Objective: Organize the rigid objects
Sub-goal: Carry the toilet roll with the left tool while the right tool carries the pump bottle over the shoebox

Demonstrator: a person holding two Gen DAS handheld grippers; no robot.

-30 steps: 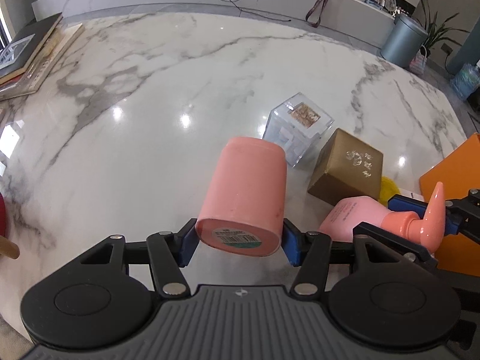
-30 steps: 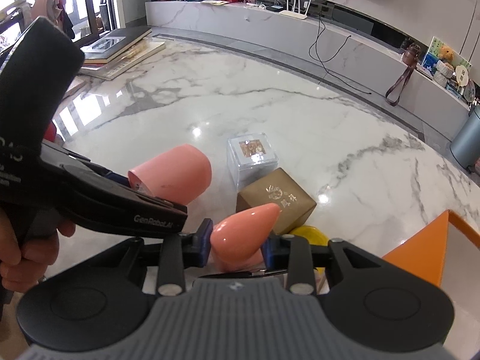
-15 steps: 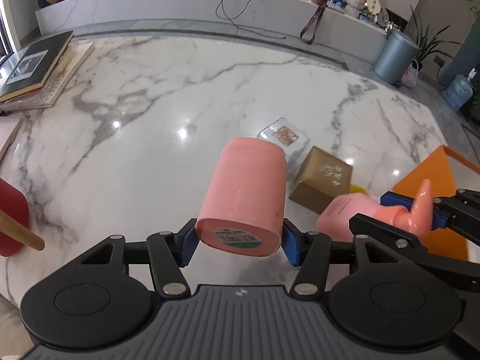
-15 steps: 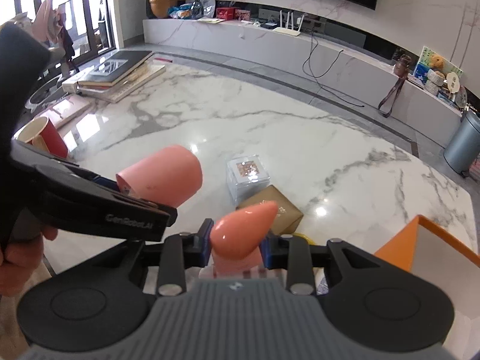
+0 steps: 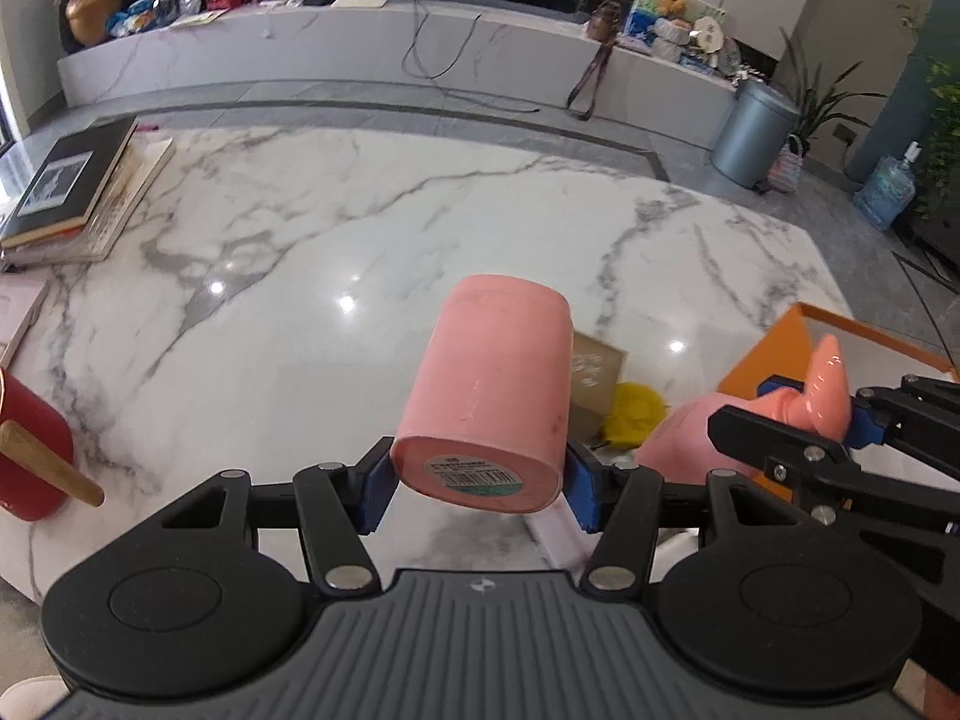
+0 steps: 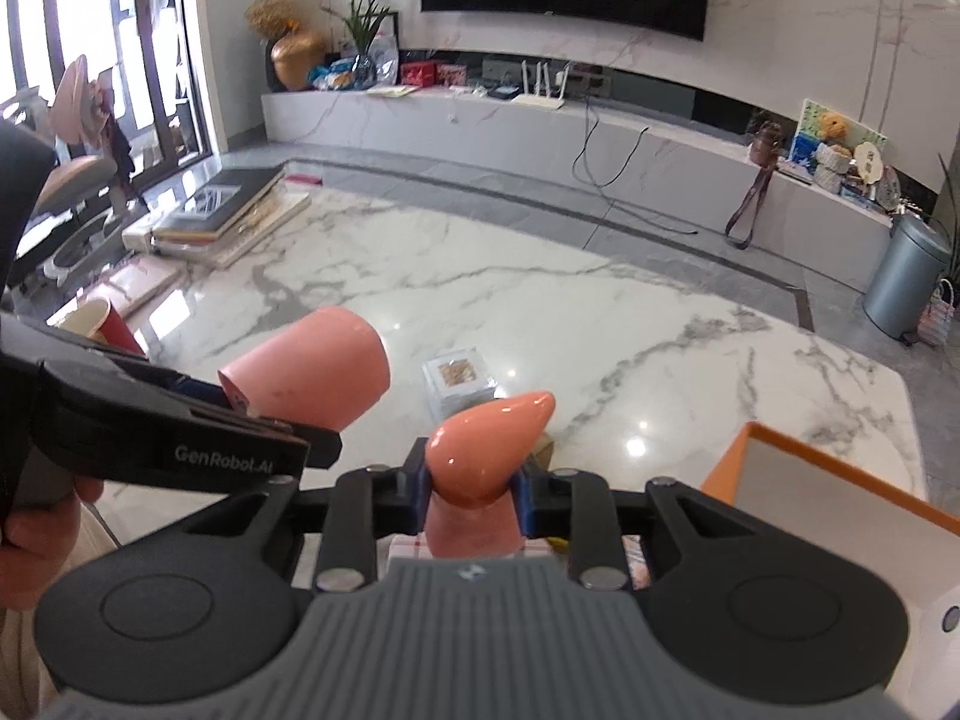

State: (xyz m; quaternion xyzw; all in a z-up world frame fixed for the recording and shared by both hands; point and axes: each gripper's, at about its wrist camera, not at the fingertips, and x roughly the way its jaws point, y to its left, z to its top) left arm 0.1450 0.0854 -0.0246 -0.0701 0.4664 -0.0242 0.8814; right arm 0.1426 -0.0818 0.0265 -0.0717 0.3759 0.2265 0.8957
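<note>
1. Left wrist view: the table [image 5: 372,228] now sits farther below than a second ago, and more of the room behind it shows, so both held things have risen.
2. The clear box that lay in plain sight a second ago is now hidden behind the pink cup [image 5: 489,396] in this view; the brown box [image 5: 591,360] and a yellow thing [image 5: 636,414] peek out beside the cup.
3. The left gripper [image 5: 477,489] points steeply down, its blue pads clamped on the base end of the pink cup, which is lifted clear of the table, labelled bottom toward the camera.
4. The right gripper [image 6: 474,495] also tilts downward, its jaws closing tighter on the neck of the pink pump bottle [image 6: 486,450], the spout pointing up and forward.
5. Right wrist view: the clear box [image 6: 459,381] rests on the marble, and the orange bin [image 6: 840,480] stands at the right, near the bottle.
6. A hand [image 6: 36,534] grips the left tool's handle at the left edge.
</note>
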